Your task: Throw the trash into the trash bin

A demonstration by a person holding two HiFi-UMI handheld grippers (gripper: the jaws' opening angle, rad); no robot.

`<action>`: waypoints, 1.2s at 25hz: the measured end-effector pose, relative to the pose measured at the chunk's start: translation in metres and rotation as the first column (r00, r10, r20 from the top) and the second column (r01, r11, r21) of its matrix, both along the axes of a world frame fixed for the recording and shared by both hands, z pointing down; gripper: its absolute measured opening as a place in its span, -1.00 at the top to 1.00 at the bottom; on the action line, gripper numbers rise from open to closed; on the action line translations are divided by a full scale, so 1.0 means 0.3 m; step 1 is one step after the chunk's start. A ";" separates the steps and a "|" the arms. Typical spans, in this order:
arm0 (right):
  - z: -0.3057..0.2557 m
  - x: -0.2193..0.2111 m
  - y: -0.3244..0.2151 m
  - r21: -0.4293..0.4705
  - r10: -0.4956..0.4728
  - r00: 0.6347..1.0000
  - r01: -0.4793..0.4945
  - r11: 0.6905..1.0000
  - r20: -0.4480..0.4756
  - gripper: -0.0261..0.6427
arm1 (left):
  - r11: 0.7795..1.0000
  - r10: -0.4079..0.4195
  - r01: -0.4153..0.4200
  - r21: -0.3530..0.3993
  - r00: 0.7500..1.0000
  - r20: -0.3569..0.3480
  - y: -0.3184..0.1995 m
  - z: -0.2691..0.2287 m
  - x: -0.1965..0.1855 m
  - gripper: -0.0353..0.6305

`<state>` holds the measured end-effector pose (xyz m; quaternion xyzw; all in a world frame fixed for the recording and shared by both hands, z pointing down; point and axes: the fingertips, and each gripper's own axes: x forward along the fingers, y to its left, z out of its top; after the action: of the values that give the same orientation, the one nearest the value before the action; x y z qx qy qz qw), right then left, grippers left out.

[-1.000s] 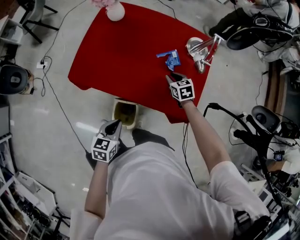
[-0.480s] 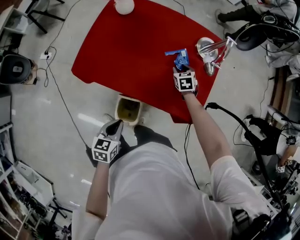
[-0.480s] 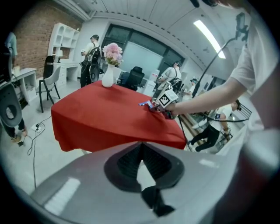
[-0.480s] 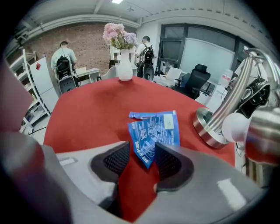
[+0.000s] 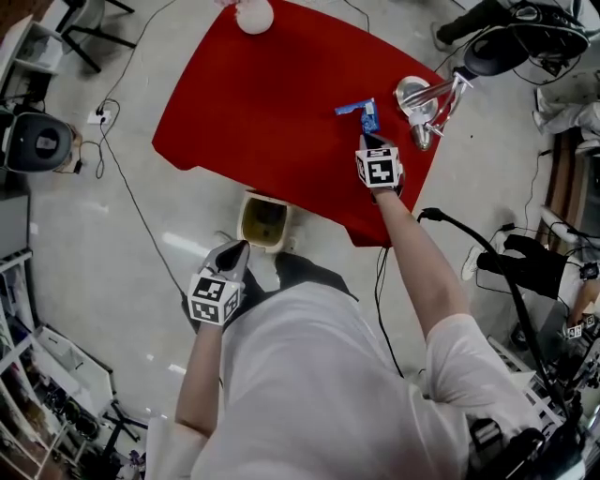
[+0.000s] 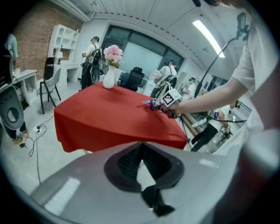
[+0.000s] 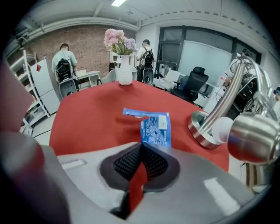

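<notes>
A blue plastic wrapper (image 5: pixel 361 112) (image 7: pixel 155 127) lies on the red tablecloth (image 5: pixel 272 103) near its right side. My right gripper (image 5: pixel 374 142) (image 7: pixel 141 148) reaches over the table to the wrapper's near edge. Its jaws have just been closing and are now shut, with that edge pinched between the tips. The small beige trash bin (image 5: pixel 264 220) stands on the floor at the table's near edge. My left gripper (image 5: pixel 235 251) (image 6: pixel 140 146) hangs shut and empty off the table, just short of the bin.
A shiny metal stand with a round base (image 5: pixel 419 101) (image 7: pixel 209 129) sits just right of the wrapper. A white vase of flowers (image 5: pixel 254 14) (image 7: pixel 124 72) stands at the table's far end. Cables trail over the floor, with chairs and people around.
My right gripper has moved forward to the wrapper, opened wide, and shut on its near edge. The left gripper has stayed by the bin.
</notes>
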<state>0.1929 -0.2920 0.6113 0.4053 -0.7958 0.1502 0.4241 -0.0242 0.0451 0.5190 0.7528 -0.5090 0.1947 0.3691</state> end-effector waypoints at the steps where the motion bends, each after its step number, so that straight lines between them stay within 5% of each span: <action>1: -0.005 -0.004 0.012 -0.003 -0.005 1.000 0.005 1.000 0.003 0.92 | 1.000 0.003 -0.003 0.004 1.000 0.002 -0.002 -0.001 -0.005 0.88; 30: -0.131 -0.049 0.474 -0.030 -0.002 0.998 0.004 1.000 0.064 0.92 | 0.987 0.156 -0.156 0.050 0.988 0.000 0.111 -0.037 -0.077 0.88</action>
<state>0.1781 -0.1498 0.5721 0.3928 -0.8071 0.1745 0.4047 -0.0474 0.0783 0.5080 0.7997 -0.4525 0.2087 0.3350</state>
